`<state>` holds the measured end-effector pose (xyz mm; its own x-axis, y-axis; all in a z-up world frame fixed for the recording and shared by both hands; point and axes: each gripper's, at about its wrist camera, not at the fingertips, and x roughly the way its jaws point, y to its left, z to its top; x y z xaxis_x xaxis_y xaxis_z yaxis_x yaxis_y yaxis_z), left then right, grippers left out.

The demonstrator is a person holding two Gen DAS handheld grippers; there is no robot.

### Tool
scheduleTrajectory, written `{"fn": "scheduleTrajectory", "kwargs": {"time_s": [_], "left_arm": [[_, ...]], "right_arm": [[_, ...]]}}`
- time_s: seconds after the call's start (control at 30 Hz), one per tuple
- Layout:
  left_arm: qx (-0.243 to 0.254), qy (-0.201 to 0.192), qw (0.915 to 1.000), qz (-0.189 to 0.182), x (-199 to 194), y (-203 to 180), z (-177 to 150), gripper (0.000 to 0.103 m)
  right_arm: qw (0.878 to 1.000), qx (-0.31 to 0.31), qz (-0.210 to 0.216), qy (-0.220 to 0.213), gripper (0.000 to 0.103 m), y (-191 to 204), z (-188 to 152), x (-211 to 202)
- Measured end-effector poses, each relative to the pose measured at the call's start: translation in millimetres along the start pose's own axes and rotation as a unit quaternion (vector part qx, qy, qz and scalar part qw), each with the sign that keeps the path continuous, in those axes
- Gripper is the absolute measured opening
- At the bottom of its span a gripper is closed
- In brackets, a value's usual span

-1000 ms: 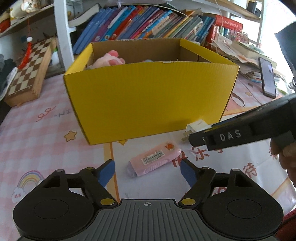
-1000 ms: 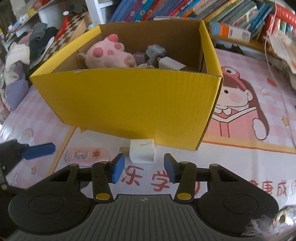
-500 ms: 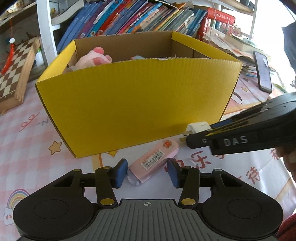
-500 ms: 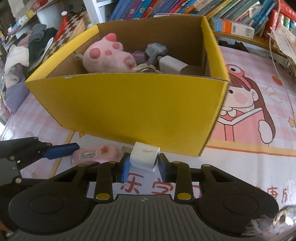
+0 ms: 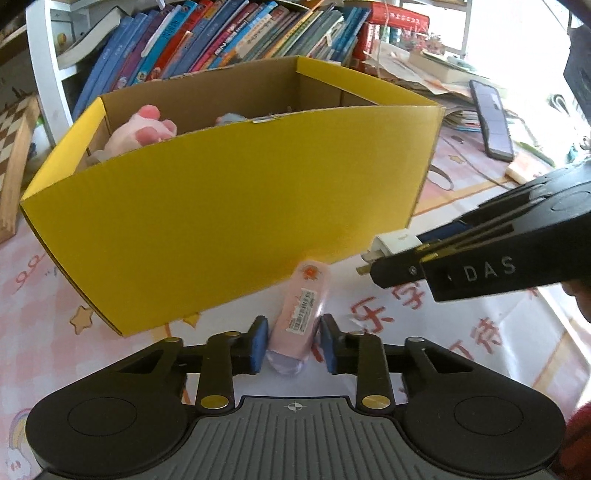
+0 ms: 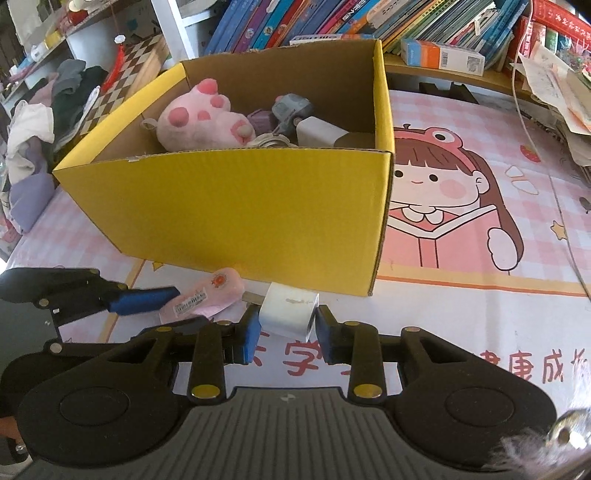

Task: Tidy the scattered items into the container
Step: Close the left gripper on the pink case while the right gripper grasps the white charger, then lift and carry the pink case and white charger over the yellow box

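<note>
A yellow cardboard box (image 5: 240, 221) stands on the table just beyond both grippers. My left gripper (image 5: 293, 332) is shut on the near end of a pink oblong packet with a barcode label (image 5: 304, 295), which points toward the box wall. My right gripper (image 6: 288, 325) is shut on a white charger plug (image 6: 290, 310), prongs to the left, close to the box's front wall. In the left wrist view the plug (image 5: 395, 242) sticks out of the right gripper's black tip. Inside the box lie a pink plush toy (image 6: 199, 118), a grey toy (image 6: 291, 107) and a white adapter (image 6: 317, 131).
A pink cartoon mat (image 6: 461, 221) covers the table. Rows of books (image 5: 240, 33) stand behind the box. A phone (image 5: 493, 118) leans on stacked papers at the right. A chessboard (image 6: 129, 77) and a heap of clothes (image 6: 33, 147) lie to the left.
The left jaws closed onto the pink packet, which swung from crosswise to in line with the fingers. The right jaws closed onto the white plug, now tilted between the pads.
</note>
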<state>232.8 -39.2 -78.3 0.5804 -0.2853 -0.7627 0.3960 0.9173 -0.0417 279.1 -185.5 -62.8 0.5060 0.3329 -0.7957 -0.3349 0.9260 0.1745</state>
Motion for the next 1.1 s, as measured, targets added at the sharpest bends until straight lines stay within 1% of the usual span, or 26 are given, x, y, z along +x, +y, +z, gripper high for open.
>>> {"fn": "scheduleTrajectory", "kwargs": {"time_s": [0.1, 0.23, 0.43, 0.6, 0.7, 0.77, 0.83, 0.9, 1.1], "left_arm": [[-0.009, -0.006, 0.9999, -0.005, -8.8, -2.3, -3.6, 0.022], [-0.02, -0.026, 0.9994, -0.006, -26.3, -1.9, -2.7, 0.022], [-0.022, -0.074, 0.9969, -0.012, -64.8, -10.1, 3.6, 0.022], [-0.032, -0.131, 0.9908, -0.013, -100.1, -14.5, 15.9, 0.022], [-0.038, -0.159, 0.9866, -0.003, -110.7, -6.8, 33.7, 0.022], [-0.042, -0.176, 0.9835, 0.005, -116.1, 0.8, 47.6, 0.022], [-0.042, -0.182, 0.9823, 0.016, -113.7, 10.2, 61.2, 0.022], [-0.039, -0.183, 0.9818, 0.03, -107.6, 20.1, 74.1, 0.022], [-0.047, -0.149, 0.9864, 0.051, -74.3, 45.3, 97.6, 0.022]], "right_arm": [[1.0, -0.004, 0.002, -0.007, 0.03, 0.2, -2.6, -7.9], [1.0, -0.008, 0.008, -0.015, 0.03, 0.6, -6.0, -19.2], [0.999, -0.022, 0.015, -0.04, 0.03, 3.5, -7.4, -42.9], [0.994, -0.044, 0.038, -0.088, 0.03, 7.2, -3.3, -76.5], [0.989, -0.057, 0.054, -0.127, 0.03, 8.4, 7.5, -95.6], [0.985, -0.067, 0.059, -0.15, 0.03, 9.4, 22.4, -102.0], [0.981, -0.078, 0.059, -0.17, 0.03, 9.9, 38.8, -103.8], [0.978, -0.089, 0.054, -0.18, 0.03, 9.7, 55.2, -99.8], [0.978, -0.123, 0.043, -0.164, 0.03, 8.1, 91.6, -63.6]]}}
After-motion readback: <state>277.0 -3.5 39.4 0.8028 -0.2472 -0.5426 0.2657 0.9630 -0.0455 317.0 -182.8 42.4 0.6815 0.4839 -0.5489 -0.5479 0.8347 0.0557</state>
